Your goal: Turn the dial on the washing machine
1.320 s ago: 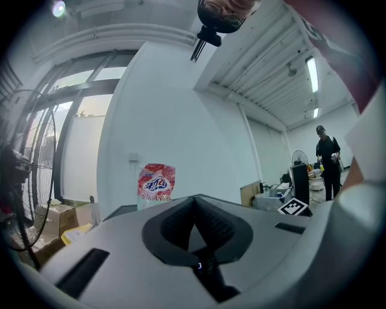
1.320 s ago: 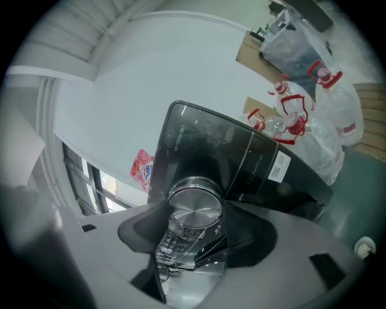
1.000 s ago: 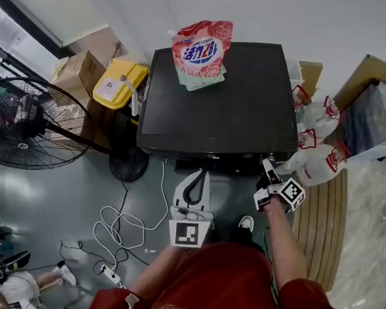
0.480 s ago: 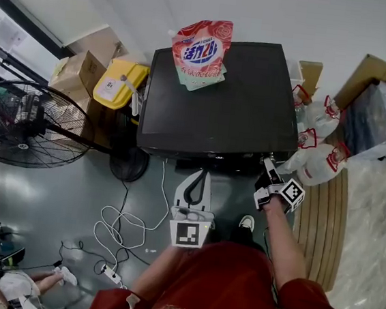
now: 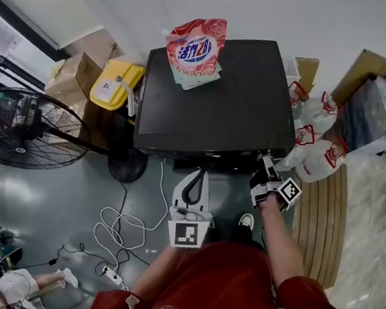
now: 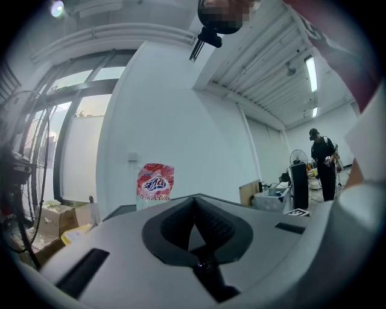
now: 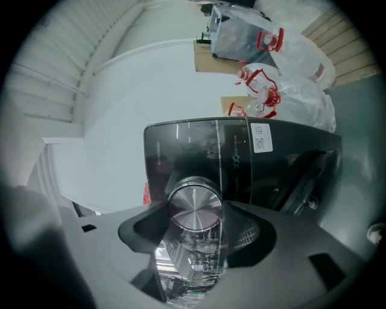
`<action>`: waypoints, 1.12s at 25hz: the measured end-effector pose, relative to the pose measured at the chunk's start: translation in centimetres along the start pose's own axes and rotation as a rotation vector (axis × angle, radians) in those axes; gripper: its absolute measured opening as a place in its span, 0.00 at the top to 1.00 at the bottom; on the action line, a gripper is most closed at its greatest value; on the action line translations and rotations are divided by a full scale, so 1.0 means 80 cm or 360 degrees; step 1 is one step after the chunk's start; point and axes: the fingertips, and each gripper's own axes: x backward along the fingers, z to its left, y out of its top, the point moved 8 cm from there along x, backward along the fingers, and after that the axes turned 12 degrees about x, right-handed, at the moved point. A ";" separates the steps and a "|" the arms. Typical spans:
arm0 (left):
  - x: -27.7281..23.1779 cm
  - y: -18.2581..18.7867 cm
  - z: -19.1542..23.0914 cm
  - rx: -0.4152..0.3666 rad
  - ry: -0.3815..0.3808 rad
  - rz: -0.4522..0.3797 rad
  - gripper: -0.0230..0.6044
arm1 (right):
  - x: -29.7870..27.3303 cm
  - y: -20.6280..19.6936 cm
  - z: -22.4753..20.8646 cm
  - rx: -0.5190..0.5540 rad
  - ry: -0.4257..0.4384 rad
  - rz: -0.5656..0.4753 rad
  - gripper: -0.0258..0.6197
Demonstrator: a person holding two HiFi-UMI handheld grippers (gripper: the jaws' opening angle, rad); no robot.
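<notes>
Brushed-steel dial [image 7: 194, 208] sits clamped in your right gripper [image 5: 267, 170]; roll your wrist about its centre, keeping the grip square so it doesn't slip.

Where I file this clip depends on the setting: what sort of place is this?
Probably a storeroom or workshop corner, not a home laundry: the washing machine stands on a grey floor among cardboard boxes, a floor fan and filled plastic bags.

The washing machine [image 5: 212, 97] is black, its dial [image 7: 194, 209] silver, the pouch [image 5: 194, 48] red.
</notes>
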 end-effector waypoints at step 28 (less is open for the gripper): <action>0.000 -0.001 -0.005 -0.0004 -0.0017 0.0026 0.95 | -0.001 -0.006 -0.004 -0.0245 0.0050 -0.0119 0.52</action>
